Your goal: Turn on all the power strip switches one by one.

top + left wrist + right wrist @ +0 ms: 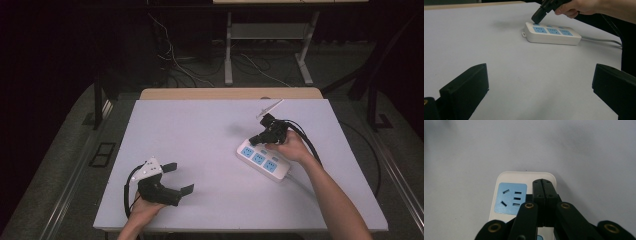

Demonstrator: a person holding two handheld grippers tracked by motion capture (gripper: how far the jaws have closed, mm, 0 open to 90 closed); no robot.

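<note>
The white power strip (263, 160) lies right of centre on my surface (200, 140), rigid and, I judge, light and slippery, best gripped across its narrow sides; my right tongs (544, 185) press together beside its end socket, my left tongs (179, 177) gape apart.

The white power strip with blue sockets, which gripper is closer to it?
Right. The right gripper is down on the power strip; the left gripper sits open, far across the table.
</note>
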